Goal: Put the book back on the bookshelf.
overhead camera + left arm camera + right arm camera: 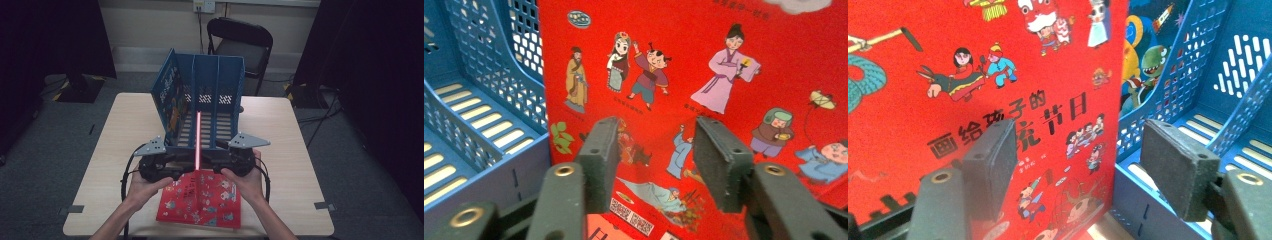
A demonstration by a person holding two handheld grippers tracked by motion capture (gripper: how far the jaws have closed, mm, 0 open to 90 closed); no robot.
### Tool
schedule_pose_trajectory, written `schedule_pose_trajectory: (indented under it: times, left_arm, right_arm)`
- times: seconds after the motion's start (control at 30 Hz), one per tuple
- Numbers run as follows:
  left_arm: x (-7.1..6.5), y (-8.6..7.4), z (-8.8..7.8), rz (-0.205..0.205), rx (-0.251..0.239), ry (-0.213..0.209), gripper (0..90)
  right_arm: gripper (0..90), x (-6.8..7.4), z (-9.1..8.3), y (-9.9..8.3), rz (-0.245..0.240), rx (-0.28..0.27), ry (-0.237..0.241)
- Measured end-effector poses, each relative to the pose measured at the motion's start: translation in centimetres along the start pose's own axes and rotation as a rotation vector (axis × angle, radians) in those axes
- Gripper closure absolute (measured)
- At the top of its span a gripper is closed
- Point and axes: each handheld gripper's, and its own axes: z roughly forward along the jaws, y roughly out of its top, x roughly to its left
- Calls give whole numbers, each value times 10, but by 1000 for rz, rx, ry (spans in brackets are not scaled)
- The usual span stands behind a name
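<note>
The red picture book (198, 135) stands upright on its edge between the two grippers, its long axis running away from the person and its far end already in the mouth of the blue file rack (220, 75), seemingly at the middle slot. The left gripper (182, 162) faces one cover and the right gripper (215, 161) the other, about equally near. Both sets of fingers (601, 150) are spread with nothing between them, and whether their tips touch the covers I cannot tell. The covers are bright red with small cartoon figures, and one carries a black title; a second red book (200, 200) lies flat on the table (280, 130) below.
</note>
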Motion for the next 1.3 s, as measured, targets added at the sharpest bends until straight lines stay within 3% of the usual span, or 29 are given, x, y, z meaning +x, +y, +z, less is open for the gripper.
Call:
schedule_pose_trajectory:
  times: [0.2, 0.27, 0.33, 0.4, 0.57, 0.8, 1.0, 1.2, 1.3]
  left_arm:
    - [-2, -5, 2, 4, 10, -12, 448]
    - [-4, -7, 2, 24, 11, 17, 448]
    - [-4, -9, 1, 20, 9, 21, 434]
    - [-2, -12, 1, 3, 6, 24, 364]
    - [-1, -13, 1, 1, 7, 23, 361]
    - [-1, -13, 1, -1, 5, 23, 360]
    - [-1, -14, 1, -5, -1, 25, 354]
    - [0, -13, 1, -9, 11, 22, 353]
    - [-1, -13, 1, -5, 12, 30, 353]
  right_arm:
    - [344, 6, 11, 6, -15, 0, 13]
    - [366, 7, 13, 7, -25, 1, 13]
    - [363, 8, 14, 7, -29, 9, 24]
    - [351, 9, 14, 7, -35, 19, 32]
    - [337, 10, 10, 4, -35, 35, 53]
    - [435, 10, -18, -3, -43, 43, 89]
    - [495, 13, -46, -14, -53, 52, 77]
    - [464, 20, -72, -26, -43, 47, 70]
    - [454, 27, -78, -30, -47, 49, 95]
